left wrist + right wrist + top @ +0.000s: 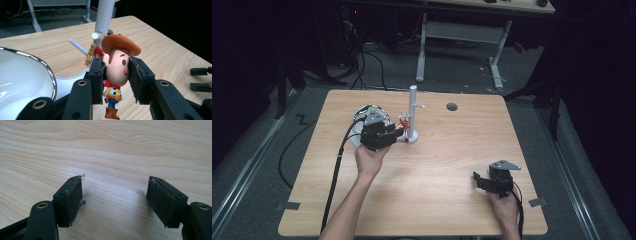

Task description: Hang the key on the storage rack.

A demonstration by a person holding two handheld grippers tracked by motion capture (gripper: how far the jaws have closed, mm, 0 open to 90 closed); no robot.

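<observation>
A small cowboy figure keychain (117, 67) with a brown hat, red scarf and blue trousers hangs between the pads of my left gripper (116, 80), which is shut on its head. Its gold chain (89, 56) runs up toward a peg of the white stand (103, 17). In the high view my left gripper (393, 134) sits just left of the white stand (413, 112), over the middle-left of the table. My right gripper (113, 200) stands open low over bare wood, with nothing between its jaws; the high view shows my right gripper (478, 179) near the front right.
A shiny metal bowl (22, 80) with a white inside sits close beside the left gripper and the stand's base. A dark round hole (452, 106) marks the wooden table (452, 160) behind the stand. Table edges lie near on the right and front.
</observation>
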